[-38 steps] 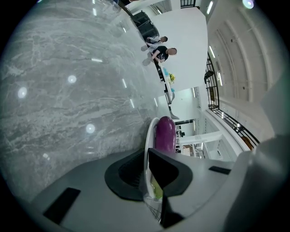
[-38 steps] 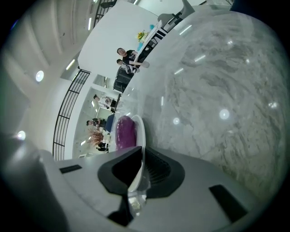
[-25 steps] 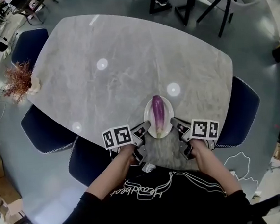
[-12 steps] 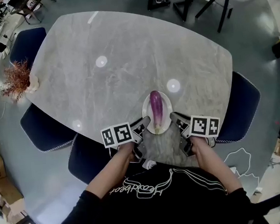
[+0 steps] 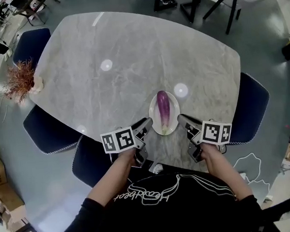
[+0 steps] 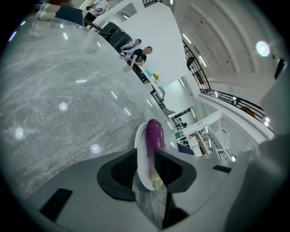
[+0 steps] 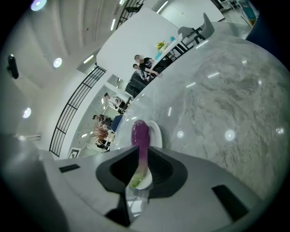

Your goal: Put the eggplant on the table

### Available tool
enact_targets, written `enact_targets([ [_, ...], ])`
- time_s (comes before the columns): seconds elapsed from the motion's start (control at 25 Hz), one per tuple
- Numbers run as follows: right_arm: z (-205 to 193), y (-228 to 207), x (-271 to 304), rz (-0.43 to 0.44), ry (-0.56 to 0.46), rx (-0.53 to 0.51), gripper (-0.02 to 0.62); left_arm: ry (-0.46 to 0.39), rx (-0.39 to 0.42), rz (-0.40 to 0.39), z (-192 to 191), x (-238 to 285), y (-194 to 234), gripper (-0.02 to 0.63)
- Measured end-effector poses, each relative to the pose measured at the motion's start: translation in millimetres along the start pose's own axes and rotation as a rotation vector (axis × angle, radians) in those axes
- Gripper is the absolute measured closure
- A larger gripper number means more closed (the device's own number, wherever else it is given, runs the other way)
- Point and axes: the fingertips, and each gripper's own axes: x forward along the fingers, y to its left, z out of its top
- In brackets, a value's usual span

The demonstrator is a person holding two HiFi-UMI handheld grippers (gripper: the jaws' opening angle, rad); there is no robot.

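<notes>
At the table's (image 5: pixel 129 58) left edge a dried reddish plant (image 5: pixel 19 81) is sitting well apart from the work. Nearer me, I am holding my left claw (image 5: pixel 147 124) just beside the left rim of a white plate (image 5: pixel 153 121). Its jaws are standing a narrow slot apart and gripping nothing. Looking along them, I am seeing the eggplant (image 5: pixel 163 107) straight ahead through that slot.

The eggplant is lying on the plate, not yet on the tabletop. Its long axis is running directly away from me, with the pale green stem end toward me and the purple tip pointing off.

My right claw (image 5: pixel 182 118) is hovering just beside the plate's right rim, jaws likewise narrowly parted and empty, the eggplant lined up in the gap. The two claws are flanking the plate's near end, and neither is looking clearly nearer. I judge either could take it by reaching forward and inward across the eggplant's width, which would call for wider jaws.

Each claw's cube is showing black-and-white square markers and no letters. White script is running across my black top, too curled to read surely. The plate is bearing no label I can see.
</notes>
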Motion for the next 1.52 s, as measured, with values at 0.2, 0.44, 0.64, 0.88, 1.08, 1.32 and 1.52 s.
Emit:
enact_targets([
  [0.2, -3.4, 24.5, -15.0, 0.068, -0.036, -0.057, 0.535, -0.028, 0.063, -0.079, -2.1, -18.0, -24.8, 0.508],
  [0.44, -4.7, 64.0, -44.8, 0.162, -0.115, -0.106, 0.535, -0.053, 0.170, -0.190, -15.2, -44.8, -66.7, 0.513],
  [0.64, -14.5, 119.2, -78.8, 0.285, -0.188, -0.148, 0.537, -0.092, 0.304, -0.284, -31.3, -86.1, -110.7, 0.598],
  [0.88, -58.4, 190.2, -119.4, 0.423, -0.198, -0.294, 0.565, -0.086, 0.535, -0.402, -66.4, -142.2, -166.7, 0.598],
  [1.08, -101.0, 235.6, -156.8, 0.499, -0.218, -0.418, 0.566, -0.077, 0.741, -0.474, -107.1, -190.3, -200.8, 0.598],
  [1.32, -142.7, 256.2, -189.7, 0.409, -0.215, -0.649, 0.566, -0.108, 0.894, -0.471, -137.3, -232.3, -218.2, 0.598],
  [1.52, -172.0, 253.9, -199.2, 0.334, -0.183, -0.757, 0.566, -0.103, 0.894, -0.461, -162.5, -248.2, -216.2, 0.598],
])
